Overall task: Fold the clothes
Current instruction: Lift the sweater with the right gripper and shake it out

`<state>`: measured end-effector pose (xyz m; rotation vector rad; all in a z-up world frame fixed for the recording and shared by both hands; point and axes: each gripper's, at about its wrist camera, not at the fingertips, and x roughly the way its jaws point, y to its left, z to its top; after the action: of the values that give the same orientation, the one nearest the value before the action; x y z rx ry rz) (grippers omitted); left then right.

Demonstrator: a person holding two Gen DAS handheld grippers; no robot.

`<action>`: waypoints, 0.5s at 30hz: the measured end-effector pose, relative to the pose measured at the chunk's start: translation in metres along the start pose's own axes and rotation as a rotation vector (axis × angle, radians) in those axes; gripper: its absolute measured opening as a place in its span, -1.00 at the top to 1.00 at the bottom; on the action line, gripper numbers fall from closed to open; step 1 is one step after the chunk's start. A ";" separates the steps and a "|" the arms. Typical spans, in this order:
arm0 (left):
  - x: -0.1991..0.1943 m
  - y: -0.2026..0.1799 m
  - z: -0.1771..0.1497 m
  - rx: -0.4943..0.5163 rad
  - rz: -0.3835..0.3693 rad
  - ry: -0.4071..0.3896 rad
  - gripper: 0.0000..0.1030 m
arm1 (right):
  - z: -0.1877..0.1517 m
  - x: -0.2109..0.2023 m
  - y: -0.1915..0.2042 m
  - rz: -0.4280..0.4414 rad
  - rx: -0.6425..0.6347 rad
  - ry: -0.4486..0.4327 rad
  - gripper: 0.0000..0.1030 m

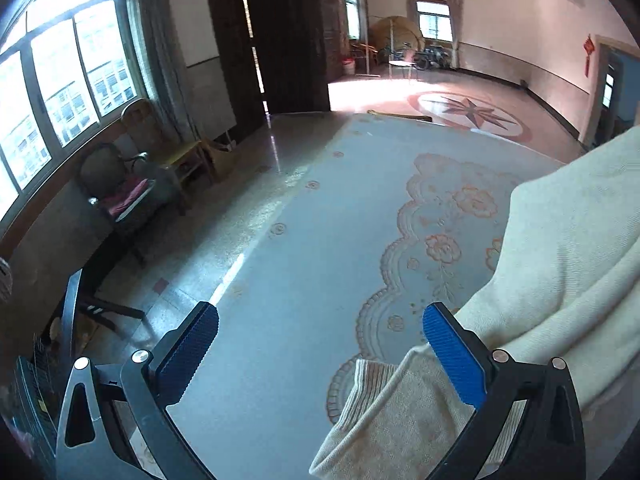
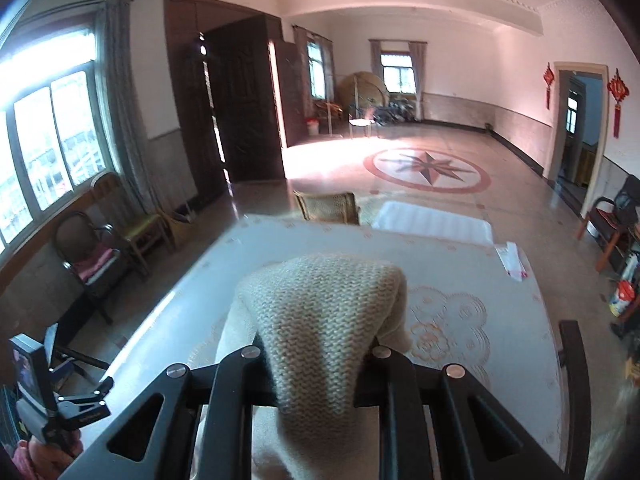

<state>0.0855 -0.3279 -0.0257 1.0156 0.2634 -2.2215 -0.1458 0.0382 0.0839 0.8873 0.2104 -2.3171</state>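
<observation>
Two grippers are working over a table (image 1: 304, 264) covered with a pale blue cloth bearing an orange floral pattern.

Left gripper (image 1: 320, 340): jaws standing wide apart, blue ribbed pads (image 1: 452, 356) facing each other, nothing between them. It is pointing down at a slant over bare tablecloth. A cream knit sweater (image 1: 560, 248) is hanging along the right side of this view, draping past the outside of the right-hand finger; a ribbed cuff (image 1: 368, 392) is lying low near that finger, not gripped by it.

Right gripper (image 2: 316, 364): jaws drawn narrow and pinching a thick bunch of the same cream knit (image 2: 320, 312). The fabric is bulging up over the fingers and blocking sight of the pads themselves. More of the garment is trailing down beneath the gripper toward the table (image 2: 500, 320). The left gripper (image 2: 84, 404) is showing at the lower left edge of this view, well apart from the right one.

Room behind: a dark chair with a pink cushion (image 1: 120, 192) is standing by the windows, and a star-shaped floor inlay (image 2: 428, 168) is lying beyond the table. A wicker chair back (image 2: 328, 206) is standing at the table's far edge.
</observation>
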 end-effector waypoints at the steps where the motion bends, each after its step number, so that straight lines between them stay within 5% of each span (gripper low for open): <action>1: 0.004 -0.013 0.000 0.023 -0.032 0.007 -1.00 | -0.013 0.014 -0.017 -0.040 0.025 0.034 0.62; 7: 0.019 -0.082 0.000 0.141 -0.121 0.021 -1.00 | -0.067 0.069 -0.124 -0.370 0.113 0.215 0.48; 11: 0.039 -0.113 -0.002 0.190 -0.143 0.043 -1.00 | -0.089 0.068 -0.175 -0.491 0.161 0.269 0.41; 15: 0.062 -0.140 -0.014 0.232 -0.150 0.088 -1.00 | -0.101 0.042 -0.147 -0.547 -0.011 0.196 0.38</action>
<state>-0.0268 -0.2465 -0.0930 1.2560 0.1255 -2.3859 -0.2055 0.1676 -0.0314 1.1647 0.6146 -2.7130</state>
